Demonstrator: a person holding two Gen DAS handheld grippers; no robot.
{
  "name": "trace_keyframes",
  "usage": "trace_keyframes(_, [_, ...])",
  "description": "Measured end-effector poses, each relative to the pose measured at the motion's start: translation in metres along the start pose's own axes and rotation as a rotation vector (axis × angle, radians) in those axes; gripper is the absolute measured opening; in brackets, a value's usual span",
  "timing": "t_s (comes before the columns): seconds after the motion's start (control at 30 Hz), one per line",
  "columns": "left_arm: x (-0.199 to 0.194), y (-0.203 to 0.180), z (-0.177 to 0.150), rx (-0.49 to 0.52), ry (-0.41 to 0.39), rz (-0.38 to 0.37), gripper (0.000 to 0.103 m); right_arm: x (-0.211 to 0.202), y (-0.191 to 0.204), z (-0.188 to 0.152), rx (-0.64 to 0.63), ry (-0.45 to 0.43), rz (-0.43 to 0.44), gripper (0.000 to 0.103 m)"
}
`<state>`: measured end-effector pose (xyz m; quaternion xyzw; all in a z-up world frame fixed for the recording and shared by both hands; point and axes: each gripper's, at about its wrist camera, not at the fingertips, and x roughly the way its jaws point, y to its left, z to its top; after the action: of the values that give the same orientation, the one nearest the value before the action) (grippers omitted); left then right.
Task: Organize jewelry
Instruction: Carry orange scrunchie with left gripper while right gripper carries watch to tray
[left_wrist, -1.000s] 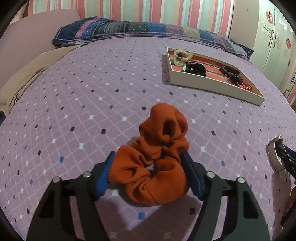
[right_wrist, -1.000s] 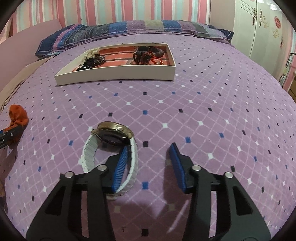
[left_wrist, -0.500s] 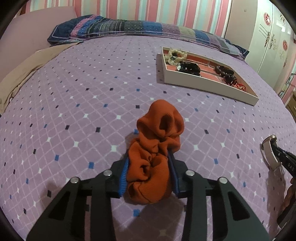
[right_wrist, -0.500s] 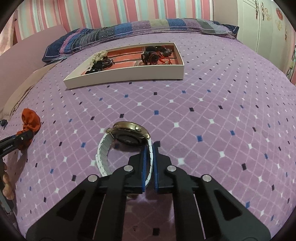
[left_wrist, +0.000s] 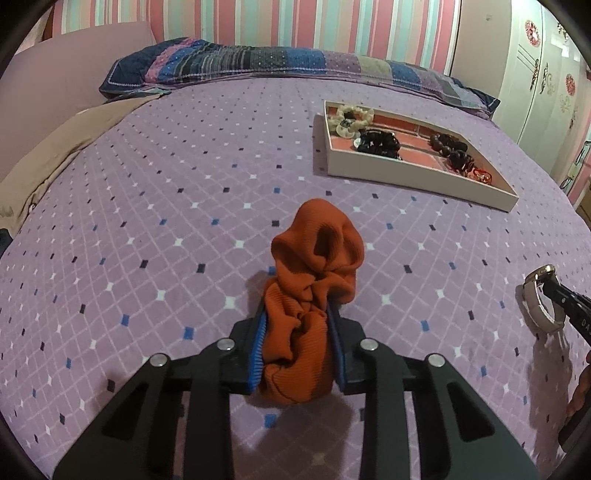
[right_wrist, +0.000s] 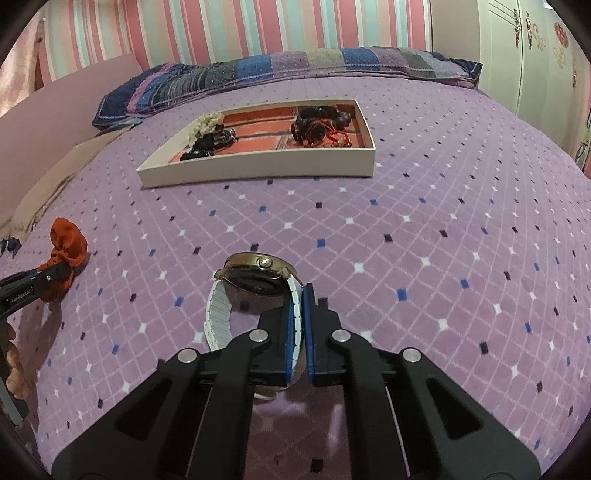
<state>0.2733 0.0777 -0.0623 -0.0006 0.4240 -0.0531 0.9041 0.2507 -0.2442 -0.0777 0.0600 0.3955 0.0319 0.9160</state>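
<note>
Several pieces already lie in the tray (right_wrist: 258, 170) at upper centre, while the left gripper (left_wrist: 297, 354), its jaws just closing, squeezes the scrunchie (left_wrist: 310, 295) and the right gripper (right_wrist: 297, 332) pinches the watch (right_wrist: 255, 280) strap at lower centre, both yet to go in, on a purple bedspread (right_wrist: 443, 221) below striped wallpaper (right_wrist: 221, 33).

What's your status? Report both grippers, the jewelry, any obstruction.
Left gripper has just closed on orange scrunchie. Right gripper shut on watch strap. Tray ahead, bedspread between bare.
</note>
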Motion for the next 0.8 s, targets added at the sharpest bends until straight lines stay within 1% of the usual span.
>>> trace_keyframes(0.2, [-0.002, -0.004, 0.008, 0.000, -0.010, -0.003, 0.029, 0.000, -0.004, 0.010, 0.006, -0.015, 0.006, 0.006])
trace_keyframes(0.43, [-0.001, -0.016, 0.033, 0.003, -0.031, -0.025, 0.029, 0.003, -0.006, 0.030, 0.007, -0.035, 0.005, 0.006])
trace_keyframes(0.6, [0.005, -0.035, 0.061, 0.022, -0.047, -0.048, 0.029, 0.007, -0.004, 0.058, 0.001, -0.065, 0.002, 0.006])
trace_keyframes(0.8, [0.020, -0.062, 0.101, 0.040, -0.073, -0.076, 0.029, 0.020, -0.003, 0.102, 0.002, -0.103, -0.004, 0.006])
